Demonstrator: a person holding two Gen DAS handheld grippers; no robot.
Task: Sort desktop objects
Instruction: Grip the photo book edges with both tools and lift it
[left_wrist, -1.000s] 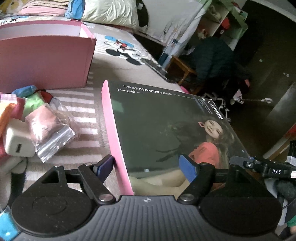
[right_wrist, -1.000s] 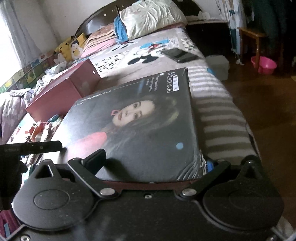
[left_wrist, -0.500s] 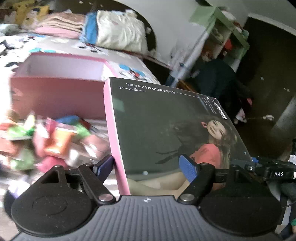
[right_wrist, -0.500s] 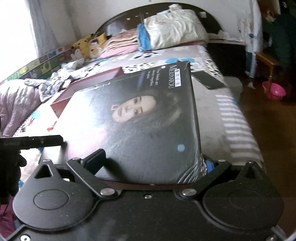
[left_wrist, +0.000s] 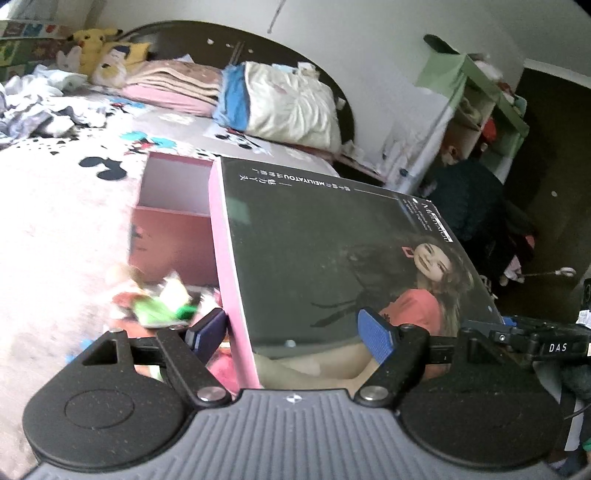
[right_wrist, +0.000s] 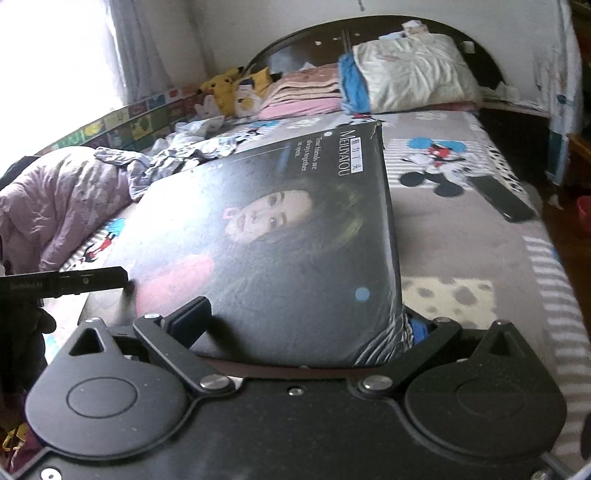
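Note:
I hold a large flat box lid (left_wrist: 332, 258), dark on top with a printed portrait and pink side walls, tilted in the air above the bed. My left gripper (left_wrist: 290, 332) is shut on its near corner, one blue pad beside the pink wall and the other on the dark face. My right gripper (right_wrist: 304, 325) is shut on the lid (right_wrist: 280, 240) at another edge, one finger on top and one underneath. Beyond the lid stands an open pink box (left_wrist: 173, 229). In front of that box lie several small coloured packets (left_wrist: 159, 302), blurred. The right wrist view hides the box behind the lid.
The bed (right_wrist: 443, 229) has a cartoon-mouse sheet, with a pillow (left_wrist: 295, 107), folded blankets (left_wrist: 173, 85) and plush toys (left_wrist: 99, 48) at its head. A black flat device (right_wrist: 506, 201) lies near the bed's right edge. Rumpled clothes (right_wrist: 59, 195) lie at the left. Floor and a green shelf (left_wrist: 480, 96) are at the right.
Both grippers have risen with the lid and carried it toward the head of the bed. The pink box and the packets now sit lower and nearer behind the lid.

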